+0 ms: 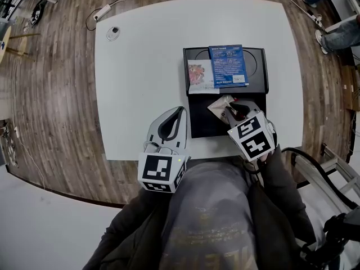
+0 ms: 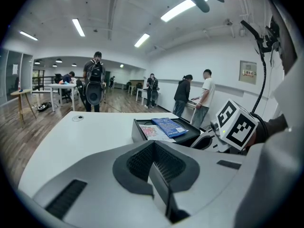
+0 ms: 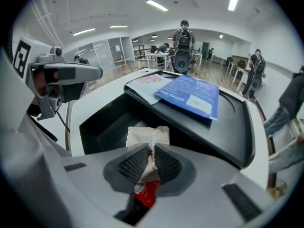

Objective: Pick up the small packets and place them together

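Three packets: the blue packet (image 1: 228,65) and white packet (image 1: 201,76) lie on the one black tray (image 1: 260,79). The right gripper (image 3: 151,151) pinches the beige-red packet (image 3: 147,136). The left gripper (image 2: 153,147) has its jaws together, empty.

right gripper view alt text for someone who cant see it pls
The right hand-held gripper is shut on a small beige-and-red packet over a black tray. A blue packet and a pale printed packet lie on the tray's raised far part.
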Demonstrator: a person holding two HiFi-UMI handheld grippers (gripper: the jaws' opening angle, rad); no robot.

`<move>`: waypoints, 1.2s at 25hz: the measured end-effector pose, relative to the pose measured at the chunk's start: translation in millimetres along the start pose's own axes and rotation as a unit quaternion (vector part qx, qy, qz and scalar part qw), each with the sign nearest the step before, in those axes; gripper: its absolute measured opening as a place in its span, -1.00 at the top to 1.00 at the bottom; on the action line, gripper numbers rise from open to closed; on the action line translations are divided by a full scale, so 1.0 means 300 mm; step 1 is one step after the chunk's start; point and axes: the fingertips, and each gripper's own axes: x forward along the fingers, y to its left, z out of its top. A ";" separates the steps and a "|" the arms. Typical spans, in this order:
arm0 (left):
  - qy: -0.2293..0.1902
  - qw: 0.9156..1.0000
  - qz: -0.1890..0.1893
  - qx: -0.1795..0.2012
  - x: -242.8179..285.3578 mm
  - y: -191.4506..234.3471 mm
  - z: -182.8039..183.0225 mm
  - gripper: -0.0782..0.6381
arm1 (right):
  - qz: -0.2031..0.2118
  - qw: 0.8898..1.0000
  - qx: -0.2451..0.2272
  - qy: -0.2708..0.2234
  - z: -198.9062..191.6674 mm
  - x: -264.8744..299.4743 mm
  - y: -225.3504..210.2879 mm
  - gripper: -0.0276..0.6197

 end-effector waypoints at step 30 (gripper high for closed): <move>-0.068 0.997 0.027 0.016 -0.150 -0.027 0.087 0.78 | -0.036 0.986 -0.029 -0.159 0.309 -0.335 -0.003 0.81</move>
